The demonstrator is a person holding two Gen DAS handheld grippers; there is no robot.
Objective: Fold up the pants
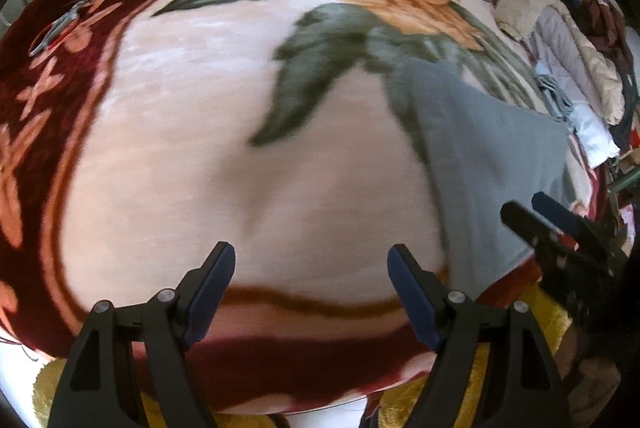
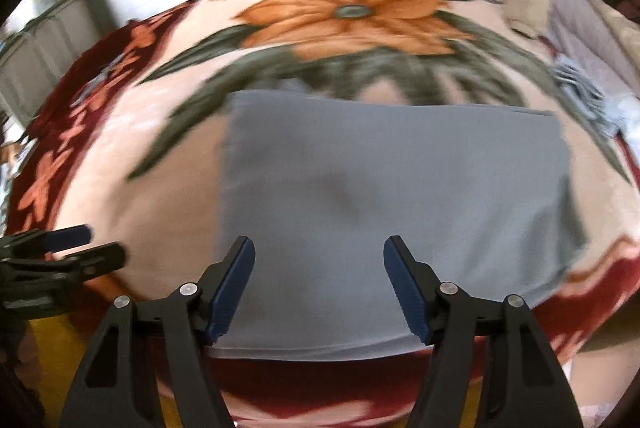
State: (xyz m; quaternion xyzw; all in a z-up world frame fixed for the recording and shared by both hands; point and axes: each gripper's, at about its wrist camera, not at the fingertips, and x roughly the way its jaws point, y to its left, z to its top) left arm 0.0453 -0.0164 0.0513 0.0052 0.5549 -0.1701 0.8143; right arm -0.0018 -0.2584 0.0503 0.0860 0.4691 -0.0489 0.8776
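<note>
The grey pants [image 2: 384,179] lie folded into a flat rectangle on a floral blanket [image 2: 168,211]. My right gripper [image 2: 319,248] hovers over their near part, jaws open, with nothing between the blue pads. In the left wrist view the pants [image 1: 480,155] lie at the right, and my left gripper [image 1: 311,254] stands open above bare pink blanket [image 1: 200,131] to their left. The right gripper [image 1: 532,205] shows at that view's right edge over the pants' near corner. The left gripper [image 2: 90,240] shows at the left edge of the right wrist view.
A heap of clothes [image 1: 568,67] lies at the blanket's right side, also as the clothes heap [image 2: 580,23] in the right wrist view. Scissors [image 1: 60,27] rest on the dark red border at far left. A yellow fringe [image 1: 540,312] marks the near edge.
</note>
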